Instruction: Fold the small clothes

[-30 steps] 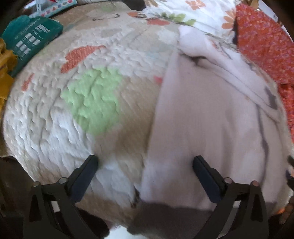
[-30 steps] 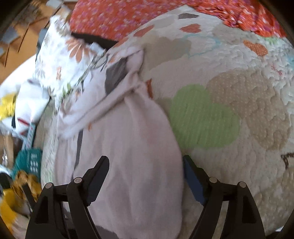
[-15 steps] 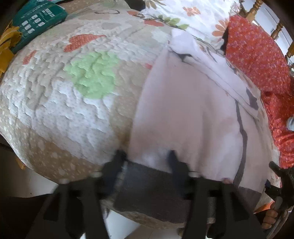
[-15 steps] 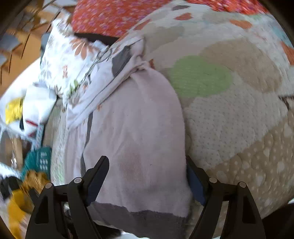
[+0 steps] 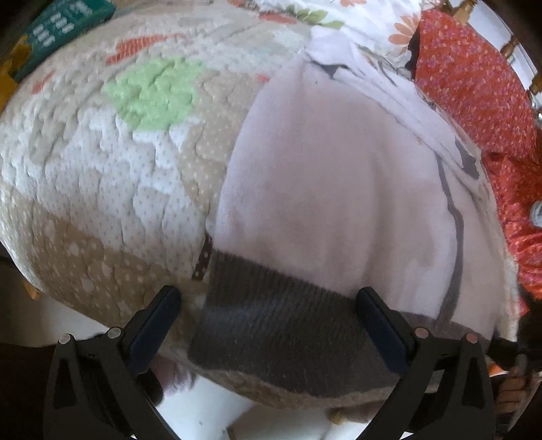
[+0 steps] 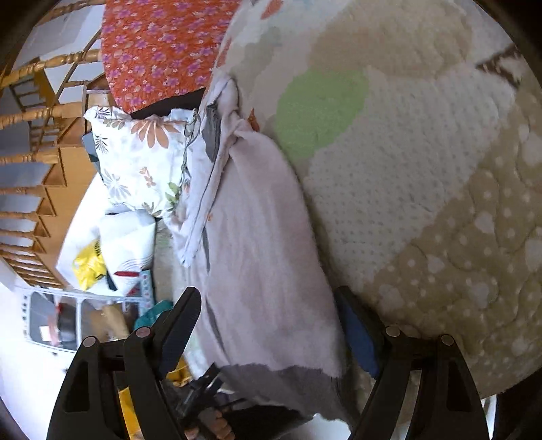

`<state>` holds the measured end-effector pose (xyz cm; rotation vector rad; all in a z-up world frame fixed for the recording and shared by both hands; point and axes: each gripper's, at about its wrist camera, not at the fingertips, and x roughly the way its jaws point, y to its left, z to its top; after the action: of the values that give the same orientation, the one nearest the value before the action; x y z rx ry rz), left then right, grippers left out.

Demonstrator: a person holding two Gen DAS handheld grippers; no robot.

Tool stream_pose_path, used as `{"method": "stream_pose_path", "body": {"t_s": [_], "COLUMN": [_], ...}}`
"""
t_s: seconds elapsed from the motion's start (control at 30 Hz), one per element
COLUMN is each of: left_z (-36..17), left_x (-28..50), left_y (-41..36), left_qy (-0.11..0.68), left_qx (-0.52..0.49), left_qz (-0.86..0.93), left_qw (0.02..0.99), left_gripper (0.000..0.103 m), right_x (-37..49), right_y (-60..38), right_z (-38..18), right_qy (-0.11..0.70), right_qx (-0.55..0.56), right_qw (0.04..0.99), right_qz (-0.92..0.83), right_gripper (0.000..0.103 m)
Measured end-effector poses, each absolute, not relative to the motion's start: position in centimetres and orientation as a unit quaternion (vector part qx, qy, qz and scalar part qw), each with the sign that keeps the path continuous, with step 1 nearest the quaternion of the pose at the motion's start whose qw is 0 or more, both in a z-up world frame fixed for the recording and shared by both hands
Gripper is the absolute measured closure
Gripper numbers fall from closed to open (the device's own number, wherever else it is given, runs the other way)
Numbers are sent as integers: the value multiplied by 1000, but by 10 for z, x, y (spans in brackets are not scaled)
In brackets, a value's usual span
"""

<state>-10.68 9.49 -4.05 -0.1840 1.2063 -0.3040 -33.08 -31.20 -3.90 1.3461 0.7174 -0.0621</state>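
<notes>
Several things crowd the quilt's (image 5: 101,189) far edges: at far left a teal box (image 5: 57,30) with white labels, then a flowered white pillow (image 5: 342,20), then an orange floral cloth (image 5: 474,88) on the right. None of them lies between the grippers and the garment.

The pale pink garment (image 5: 332,189) lies flat on the quilt, its grey ribbed hem (image 5: 271,318) hanging at the near edge of the bed. The left gripper (image 5: 269,313) points steeply down at that hem; its jaws are opening and stand wide, one finger over the quilt to the left of the hem's corner, the other over the hem, with nothing pinched. The right gripper (image 6: 267,323) also stands wide, straddling the garment's near end without pressing on it; the grey hem sits just below its fingers.

The quilt is beige and white with dotted patches, a green patch (image 6: 318,111) and orange ones. In the right wrist view, a wooden spindle railing (image 6: 30,135) and a white floor show beyond the bed.
</notes>
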Motion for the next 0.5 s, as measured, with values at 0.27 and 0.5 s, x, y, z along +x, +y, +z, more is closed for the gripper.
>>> {"method": "stream_pose_path", "body": {"t_s": [0.27, 0.5], "left_z": [-33, -29], "left_x": [-104, -109], "left_y": [141, 138], "left_qy": [569, 556], "left_qx": [-199, -224], "left_qz": [-158, -234], "left_qw": [782, 765], "left_gripper": [69, 77], "right_x": [-322, -306], "right_y": [-295, -272], "right_z": [-32, -26], "right_qy": [371, 407], "right_qx": [567, 513], "right_qw": [736, 755], "right_qz": [1, 30], "right_gripper": [19, 23]}}
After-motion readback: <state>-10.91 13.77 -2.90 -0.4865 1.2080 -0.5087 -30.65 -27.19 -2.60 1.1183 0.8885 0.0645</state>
